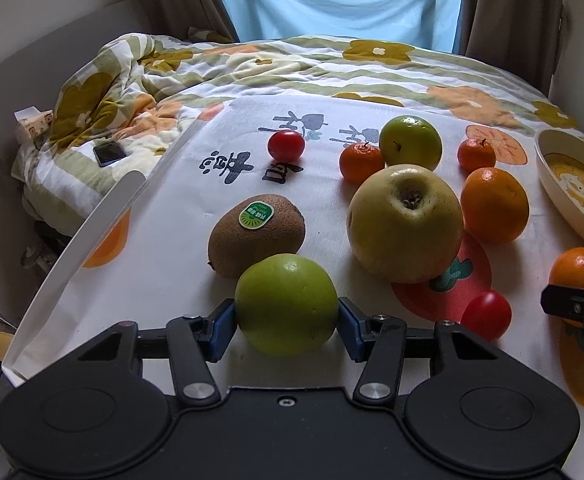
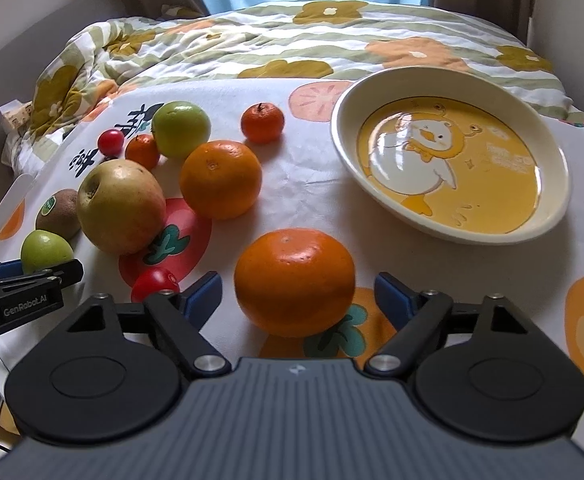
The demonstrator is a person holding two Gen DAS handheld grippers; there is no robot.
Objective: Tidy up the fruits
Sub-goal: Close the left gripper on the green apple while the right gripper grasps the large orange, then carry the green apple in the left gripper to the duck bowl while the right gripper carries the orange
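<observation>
Near fruit (image 1: pixel 287 304) sits at six o'clock on the cloth (image 1: pixel 172 280), kiwi (image 1: pixel 257 236) just behind it at eleven. Big pear (image 1: pixel 406 222) lies at one o'clock, orange (image 1: pixel 495 205) beside it, bowl (image 1: pixel 548 184) far out at three.

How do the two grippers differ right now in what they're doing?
The left gripper is shut on a green apple, pads pressing both sides; the right gripper is open, with gaps on either side of an orange. The apple is smaller than the orange. Both fruits sit on the cloth, outside the bowl.
</observation>
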